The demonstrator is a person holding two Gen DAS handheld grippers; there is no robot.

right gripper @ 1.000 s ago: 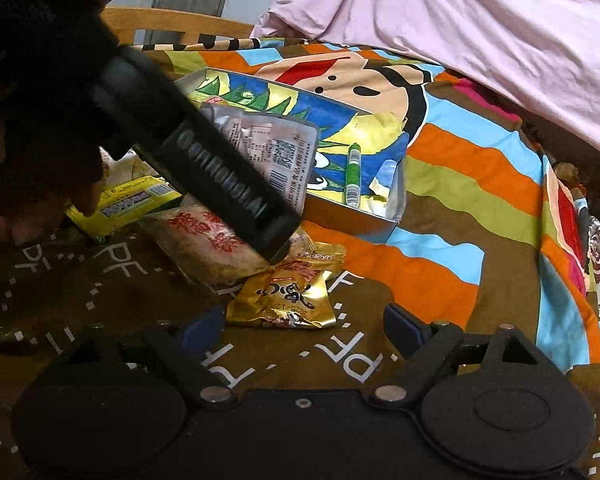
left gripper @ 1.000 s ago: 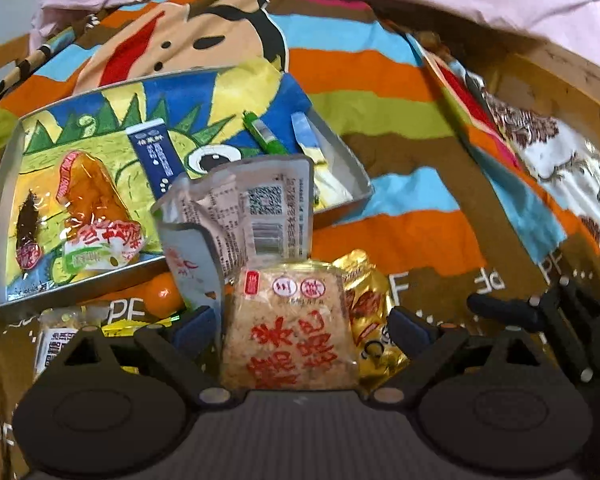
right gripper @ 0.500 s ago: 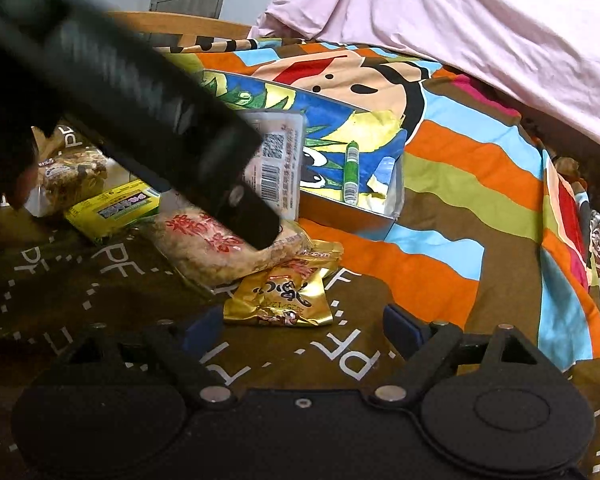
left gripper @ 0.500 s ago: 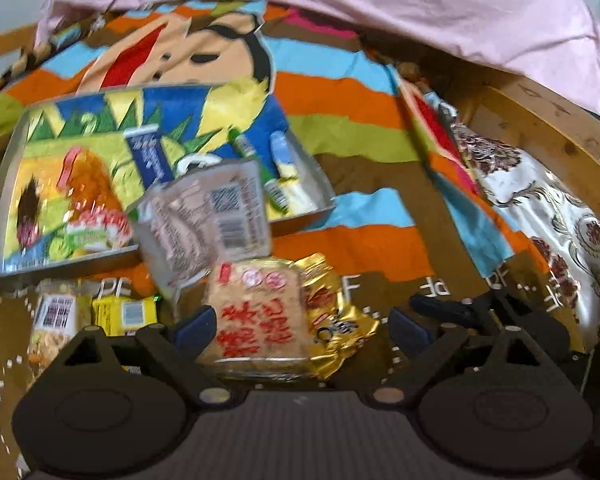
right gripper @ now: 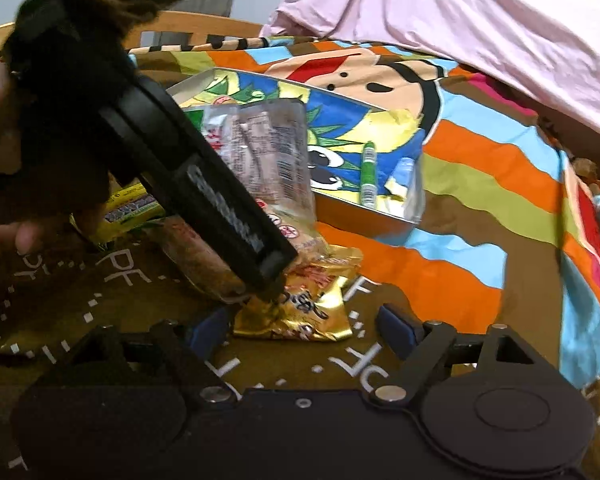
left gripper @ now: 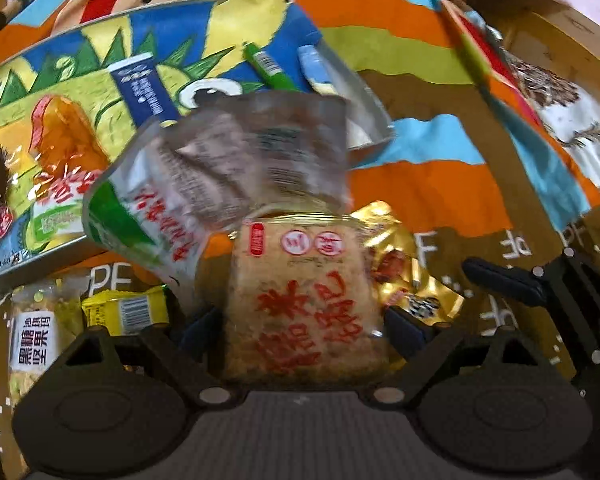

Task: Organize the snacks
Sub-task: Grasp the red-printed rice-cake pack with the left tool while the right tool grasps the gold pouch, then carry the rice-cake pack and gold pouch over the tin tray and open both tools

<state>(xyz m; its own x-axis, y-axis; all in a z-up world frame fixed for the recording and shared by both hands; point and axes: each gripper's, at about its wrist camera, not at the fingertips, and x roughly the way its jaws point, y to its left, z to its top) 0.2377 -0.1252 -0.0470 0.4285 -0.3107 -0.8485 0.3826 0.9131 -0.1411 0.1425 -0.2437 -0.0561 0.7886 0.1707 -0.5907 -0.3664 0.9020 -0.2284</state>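
A clear rice-cracker pack with red characters (left gripper: 304, 312) lies on the brown cloth between the fingers of my left gripper (left gripper: 302, 330). Its jaws are closing, with the blue pads close beside the pack's edges and no squeeze visible. A gold snack packet (left gripper: 416, 276) lies partly under the pack's right side. In the right wrist view the gold snack packet (right gripper: 308, 312) lies between the fingers of my right gripper (right gripper: 302, 330). Those jaws are closing too, with gaps on both sides. A blurred silver pouch (left gripper: 228, 176) leans on the tray (left gripper: 364, 120).
The tray holds an orange pack (left gripper: 64, 140), a blue pack (left gripper: 144, 88) and a green stick (left gripper: 268, 64). A yellow pack (left gripper: 128, 312) and a nut bar (left gripper: 36, 340) lie left of my left gripper. A pink blanket (right gripper: 480, 20) and a wooden frame (left gripper: 560, 48) border the cloth.
My left gripper has dropped lower over the rice-cracker pack, which now fills more of its view. The silver pouch has tipped over toward the left. The right gripper's view has barely shifted.
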